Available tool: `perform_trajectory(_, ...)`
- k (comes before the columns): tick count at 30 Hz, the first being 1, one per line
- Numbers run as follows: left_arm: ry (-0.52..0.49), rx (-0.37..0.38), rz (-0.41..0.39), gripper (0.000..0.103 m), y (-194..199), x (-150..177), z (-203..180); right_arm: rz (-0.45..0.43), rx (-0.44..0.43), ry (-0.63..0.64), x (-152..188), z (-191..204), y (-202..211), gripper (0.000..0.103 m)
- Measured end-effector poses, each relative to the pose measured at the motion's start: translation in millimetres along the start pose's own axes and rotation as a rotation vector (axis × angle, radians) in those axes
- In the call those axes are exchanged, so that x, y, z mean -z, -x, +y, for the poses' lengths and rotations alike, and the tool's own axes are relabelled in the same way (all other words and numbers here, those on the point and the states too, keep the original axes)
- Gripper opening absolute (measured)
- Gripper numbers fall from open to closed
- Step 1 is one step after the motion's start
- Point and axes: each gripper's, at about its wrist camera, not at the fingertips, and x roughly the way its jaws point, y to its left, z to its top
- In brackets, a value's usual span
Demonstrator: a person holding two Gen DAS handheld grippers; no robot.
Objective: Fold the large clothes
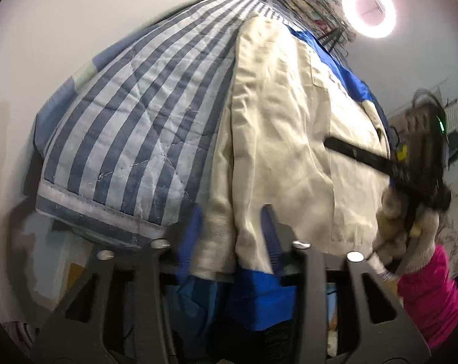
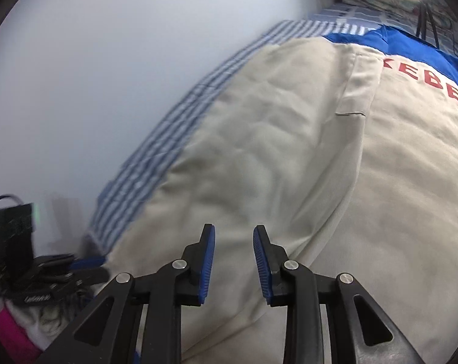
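- Cream-and-blue jacket (image 2: pixel 289 139): spread on striped quilt (image 1: pixel 132 115), red lettering at far right.
- Left hand-held gripper (image 1: pixel 232 230): fingers clamp the jacket's near hem.
- Right hand-held gripper (image 2: pixel 234 261): fingers apart, empty, just above the cream cloth.
- Ring light (image 1: pixel 369 9): far right.

Both grippers, left gripper (image 1: pixel 233 236) and right gripper (image 2: pixel 234 261), have black triangular-cutout frames, silver round screws, and ribbed blue pads (image 2: pixel 260 268) lining each finger.
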Motion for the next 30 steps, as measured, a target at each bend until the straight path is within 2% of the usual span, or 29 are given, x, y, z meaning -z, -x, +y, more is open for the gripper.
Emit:
perform_trajectory(2,0.005,-0.002,0.008,0.044,-4.4,-0.8,1.5,0.028,-0.005,0.018,6.3,7.5,-4.2,0.028)
perform_trajectory(4,-0.007,-0.021,0.014,0.044,-8.2,0.1,1.4,0.069,0.026,0.055,16.8,13.5,-16.2,0.028)
perform_trajectory(7,-0.035,-0.037,0.008,0.044,-15.4,1.8,0.0,0.086,0.054,0.053,28.6,13.6,-33.6,0.028)
perform_trajectory(9,-0.081,-0.084,0.002,0.030,-17.5,1.7,-7.4,0.065,0.048,0.032,29.5,12.3,-34.6,0.028)
perform_trajectory(10,-0.089,-0.084,0.002,0.018,-17.5,1.1,-9.6,0.065,0.040,0.017,28.1,11.0,-34.5,0.028)
perform_trajectory(14,-0.133,-0.089,-0.038,0.016,-7.6,1.5,-29.0,0.090,-0.016,-0.016,24.1,6.1,-31.0,0.029)
perform_trajectory(17,-0.218,-0.100,-0.094,0.015,7.6,8.2,-54.4,0.056,-0.075,-0.065,16.7,-3.4,-10.0,0.036)
perform_trajectory(19,-0.267,-0.103,-0.120,0.015,14.3,11.4,-70.7,0.017,-0.101,-0.104,-0.9,-8.1,5.2,0.045)
perform_trajectory(21,-0.304,-0.106,-0.137,0.015,16.9,13.4,-82.9,-0.006,-0.119,-0.115,-22.3,-8.0,12.9,0.048)
perform_trajectory(25,-0.357,-0.110,-0.151,0.015,18.1,16.0,-99.4,0.003,-0.111,-0.089,-70.9,4.7,13.4,0.065)
perform_trajectory(30,-0.373,-0.108,-0.147,0.015,14.9,15.7,-106.0,0.062,-0.016,-0.042,-121.1,27.0,-15.5,0.066)
